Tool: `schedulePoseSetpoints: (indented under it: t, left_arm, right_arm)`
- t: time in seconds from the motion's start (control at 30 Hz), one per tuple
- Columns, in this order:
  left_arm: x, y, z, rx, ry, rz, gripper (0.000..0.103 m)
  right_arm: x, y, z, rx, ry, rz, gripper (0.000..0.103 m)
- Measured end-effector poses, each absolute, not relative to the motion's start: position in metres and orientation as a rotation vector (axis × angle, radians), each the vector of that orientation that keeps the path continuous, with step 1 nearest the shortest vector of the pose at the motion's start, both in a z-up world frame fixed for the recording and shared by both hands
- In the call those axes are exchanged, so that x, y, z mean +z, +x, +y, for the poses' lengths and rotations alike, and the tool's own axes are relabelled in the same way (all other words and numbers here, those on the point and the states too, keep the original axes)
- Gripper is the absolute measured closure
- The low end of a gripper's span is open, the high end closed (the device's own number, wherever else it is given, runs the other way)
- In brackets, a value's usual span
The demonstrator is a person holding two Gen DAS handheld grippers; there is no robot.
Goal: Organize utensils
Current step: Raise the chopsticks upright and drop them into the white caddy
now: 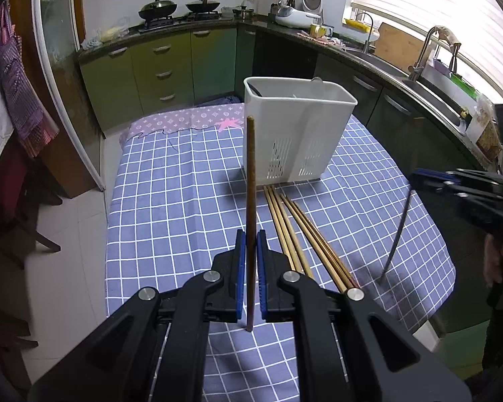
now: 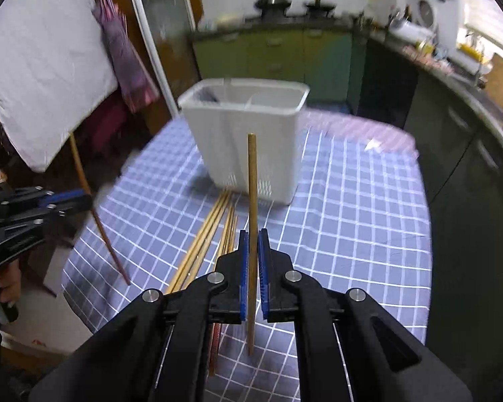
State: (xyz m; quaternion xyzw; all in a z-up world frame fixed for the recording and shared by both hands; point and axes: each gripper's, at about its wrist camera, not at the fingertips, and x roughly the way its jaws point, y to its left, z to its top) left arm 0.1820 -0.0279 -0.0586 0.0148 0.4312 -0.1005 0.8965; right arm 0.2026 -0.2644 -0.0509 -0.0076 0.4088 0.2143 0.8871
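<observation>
Kitchen setting: a small table (image 1: 171, 181) under a blue checked cloth, green cabinets and a stove behind. Left gripper (image 1: 250, 268): blue pads closed nearly together on a dark brown chopstick (image 1: 250, 181), held part-way along its length, with the top end up in front of the white holder (image 1: 298, 127) and the lower end hanging below the pads, apparently clear of the cloth. Right gripper (image 2: 253, 268): likewise closed on a pale chopstick (image 2: 252, 181), held the same way, pointing toward the holder. Between the grippers and the holder, several more pale chopsticks (image 1: 295, 231) lie side by side on the cloth, their far ends just beside the holder's base. The holder stands upright near the far end of the table, divided inside, with something dark in its left compartment. Judgement: the step in hand is carrying both sticks to the holder. To do it well, raise each stick above the rim before moving over it, tip it upright, choose one compartment, and release only once the lower end is well inside. The right view is blurred; slower travel would lessen the risk of knocking the light holder.
</observation>
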Motion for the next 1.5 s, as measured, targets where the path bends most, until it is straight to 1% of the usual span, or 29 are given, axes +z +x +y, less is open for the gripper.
schedulePoseSetpoints:
  t: [0.2,0.47,0.77,0.97,1.27,1.4,1.5]
  left_arm:
    - [-0.056,0.176,-0.029,-0.208,0.041,0.876,0.096]
    - [-0.052,0.171,-0.033,-0.219,0.049,0.864,0.096]
    - [-0.027,0.172,-0.037,-0.252,0.065,0.833,0.096]
    - [0.013,0.190,-0.041,-0.299,0.053,0.824,0.096]
    - [0.114,0.224,-0.062,-0.294,0.104,0.604,0.096]
    - [0.129,0.251,-0.073,-0.271,0.102,0.539,0.096]
    - [0.119,0.276,-0.078,-0.260,0.091,0.550,0.096]
  right_arm:
    - [-0.037,0.173,-0.279,0.424,-0.017,0.784,0.096]
    - [-0.036,0.171,-0.282,0.432,-0.013,0.786,0.096]
    - [-0.040,0.172,-0.287,0.430,0.002,0.786,0.096]
    - [-0.041,0.172,-0.287,0.436,0.006,0.786,0.096]
    - [-0.043,0.172,-0.290,0.436,0.021,0.784,0.096]
    - [-0.044,0.171,-0.292,0.436,0.029,0.783,0.096]
    - [-0.044,0.170,-0.294,0.437,0.034,0.783,0.096]
